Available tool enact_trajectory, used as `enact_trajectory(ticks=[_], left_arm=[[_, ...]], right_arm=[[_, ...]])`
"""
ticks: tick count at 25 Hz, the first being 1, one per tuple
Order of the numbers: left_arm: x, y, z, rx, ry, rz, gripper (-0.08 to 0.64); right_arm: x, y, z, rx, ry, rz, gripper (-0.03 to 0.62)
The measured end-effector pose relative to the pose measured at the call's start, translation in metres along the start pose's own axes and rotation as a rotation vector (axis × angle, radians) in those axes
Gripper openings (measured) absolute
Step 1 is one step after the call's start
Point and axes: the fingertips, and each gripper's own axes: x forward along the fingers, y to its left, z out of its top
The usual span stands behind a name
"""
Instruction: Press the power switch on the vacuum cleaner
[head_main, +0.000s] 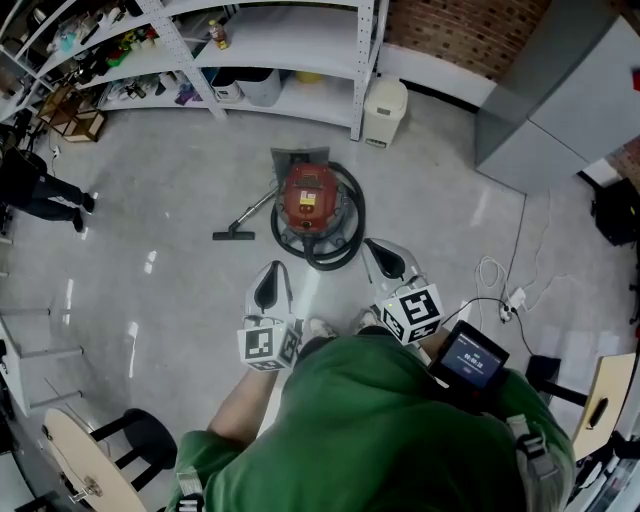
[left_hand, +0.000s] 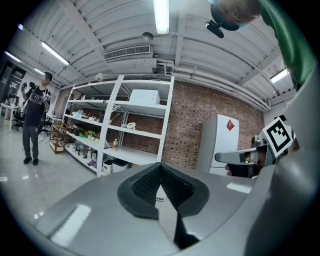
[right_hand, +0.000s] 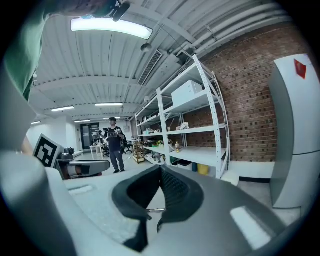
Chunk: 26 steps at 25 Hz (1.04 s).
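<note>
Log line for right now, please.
stage: pre-contact | left gripper: shut, empty | right gripper: shut, empty | vacuum cleaner: on floor ahead, neither gripper touching

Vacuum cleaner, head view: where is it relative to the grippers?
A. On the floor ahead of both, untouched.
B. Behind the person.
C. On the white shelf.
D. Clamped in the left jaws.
A: the red vacuum cleaner sits on the floor beyond the left gripper and right gripper, clear of both.

Nothing is legible; text on the small screen (head_main: 472, 357) is blurred.
</note>
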Motion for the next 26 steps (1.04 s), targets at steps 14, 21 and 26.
enact_trajectory(ticks=[14, 21, 26], left_arm=[[0.007, 0.014, -0.001, -0.004, 0.006, 0.019, 0.008], [0.005, 0.021, 0.000, -0.002, 0.015, 0.007, 0.008], [0.004, 0.030, 0.009, -0.003, 0.003, 0.009, 0.008]], right_arm=[[0.019, 0.005, 0.000, -0.004, 0.006, 0.025, 0.003], [0.026, 0.016, -0.003, -0.013, 0.020, 0.032, 0.003], [0.032, 0.024, 0.007, -0.027, 0.015, 0.041, 0.003]])
